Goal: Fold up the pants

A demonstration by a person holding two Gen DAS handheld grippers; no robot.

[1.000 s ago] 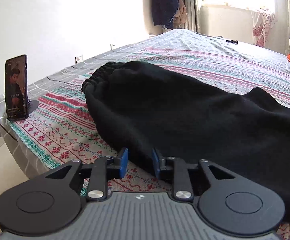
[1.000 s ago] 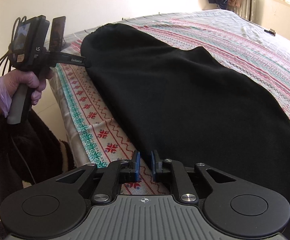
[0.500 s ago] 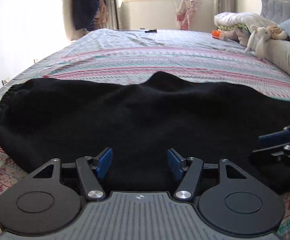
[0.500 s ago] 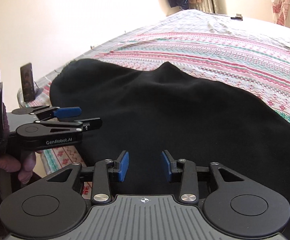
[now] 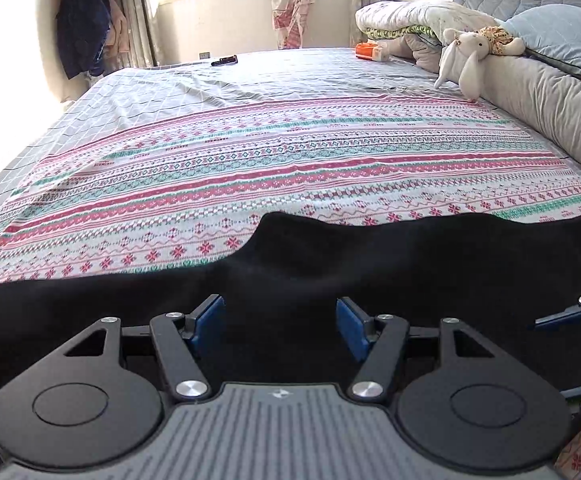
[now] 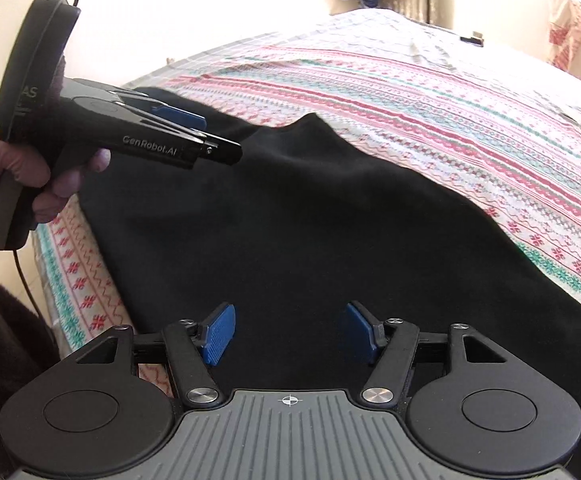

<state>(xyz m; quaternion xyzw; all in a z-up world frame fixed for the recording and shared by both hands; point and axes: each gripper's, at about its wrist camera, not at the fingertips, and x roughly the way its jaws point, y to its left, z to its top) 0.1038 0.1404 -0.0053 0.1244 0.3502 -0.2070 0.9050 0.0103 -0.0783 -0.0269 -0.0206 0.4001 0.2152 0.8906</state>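
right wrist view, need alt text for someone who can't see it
Black pants lie spread flat on a bed with a patterned sheet. The right gripper hangs open over their near edge, nothing between its blue pads. At left a hand holds the left gripper, also open, over the pants.

White "GenRobot.AI" lettering on the side of the black handheld left gripper point(image 6: 194, 136) at upper left of the right wrist view, pale "AS" on its dark rounded rear housing point(image 6: 30, 64), rest cut off
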